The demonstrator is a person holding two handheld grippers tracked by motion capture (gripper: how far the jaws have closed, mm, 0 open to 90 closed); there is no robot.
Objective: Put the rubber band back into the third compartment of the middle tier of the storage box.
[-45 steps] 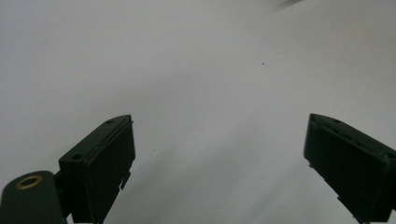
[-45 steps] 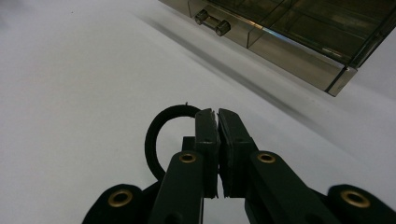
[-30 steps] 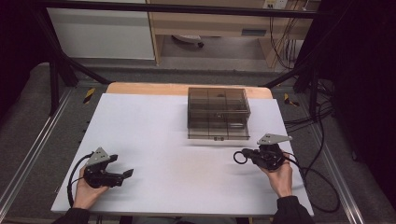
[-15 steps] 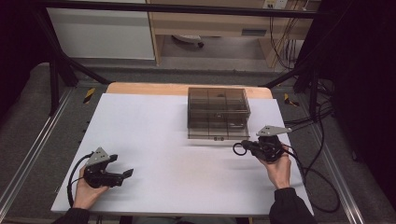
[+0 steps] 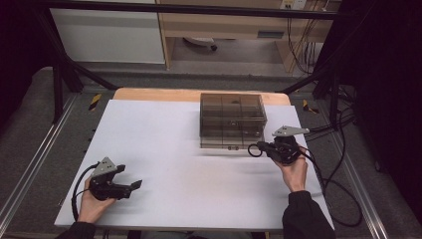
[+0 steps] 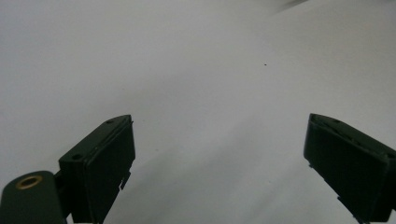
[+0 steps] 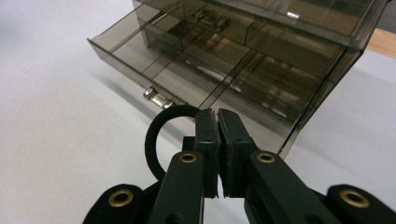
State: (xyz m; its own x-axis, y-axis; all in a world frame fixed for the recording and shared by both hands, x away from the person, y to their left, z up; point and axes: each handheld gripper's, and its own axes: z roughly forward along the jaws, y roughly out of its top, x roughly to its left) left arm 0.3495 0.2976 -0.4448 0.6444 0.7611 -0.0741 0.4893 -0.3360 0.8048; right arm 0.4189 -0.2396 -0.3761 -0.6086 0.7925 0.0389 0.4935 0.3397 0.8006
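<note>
Your table [image 5: 164, 144] carries a smoky drawer box [image 5: 232, 118] at its far right, its bottom drawer [image 7: 187, 60] already out. The black ring [image 7: 161, 135], pinched in your right gripper [image 7: 218, 122], is probably bound for a compartment. That hand hovers just before the drawer; your left gripper [image 6: 219, 154] rests spread wide, holding nothing.

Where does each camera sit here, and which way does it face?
High view: above the person's side, looking forward and down on the white table, both hands and grippers.
Left gripper view: on the left gripper, over bare table; its open fingers show.
Right gripper view: on the right gripper, facing the smoky drawer box; shut fingers pinch a black ring.
Shared: high and right gripper views both show the box and ring.
</note>
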